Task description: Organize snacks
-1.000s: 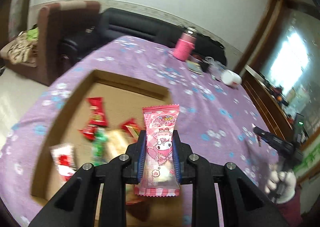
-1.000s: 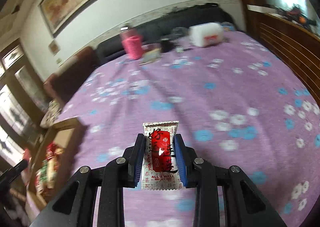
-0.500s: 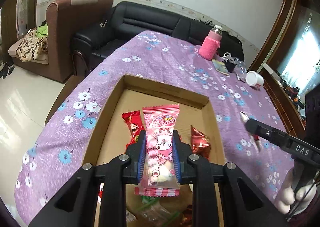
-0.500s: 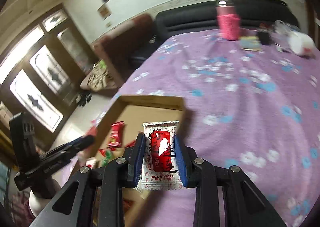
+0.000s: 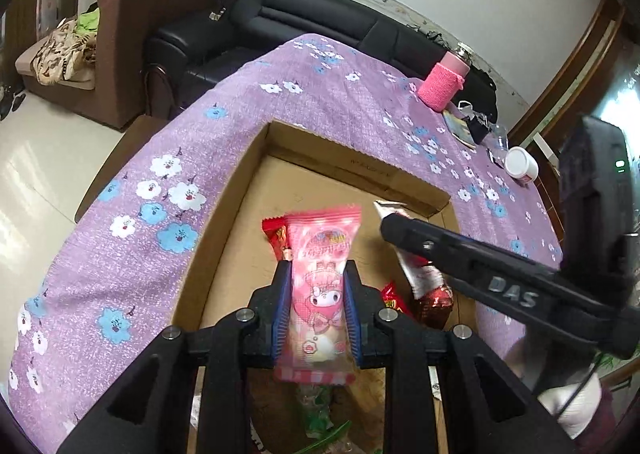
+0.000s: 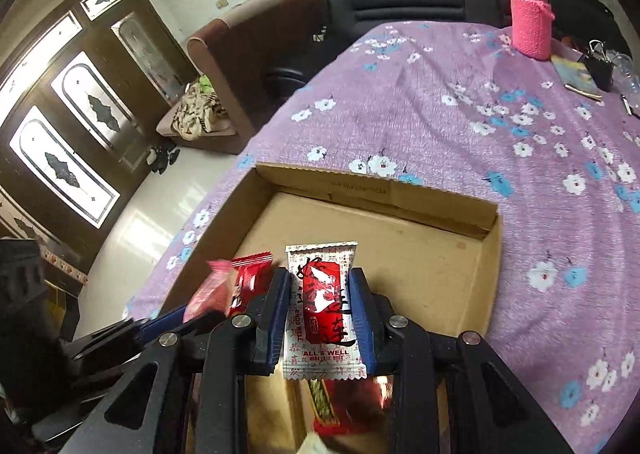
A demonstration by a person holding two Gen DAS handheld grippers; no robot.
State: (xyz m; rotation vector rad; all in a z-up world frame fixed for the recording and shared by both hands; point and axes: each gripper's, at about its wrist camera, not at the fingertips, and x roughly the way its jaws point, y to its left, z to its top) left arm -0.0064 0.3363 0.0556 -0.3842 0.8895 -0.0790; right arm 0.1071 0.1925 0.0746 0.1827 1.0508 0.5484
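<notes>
**Both grippers loaded over the box**

My left gripper (image 5: 316, 306) is clamped on a pink snack packet (image 5: 320, 286), upright between the blue pads: glossy wrapper, cartoon bunny face, crimped ends top and bottom. It hangs above the cardboard box (image 5: 240, 190), over the middle of its floor. My right gripper (image 6: 320, 318) is pinched on a white packet (image 6: 322, 310) with a red panel, black brush characters and "ALL'S WELL" printed low, also upright, above the box's near half. Down on the box floor I see a red wrapper (image 5: 276, 234) just behind the pink one, and more red and green wrappers at the near edge, partly hidden by the fingers. The box sits at the near left corner of the purple floral tablecloth (image 6: 460, 122). A pink bottle (image 6: 530, 24) stands at the far edge.
</notes>
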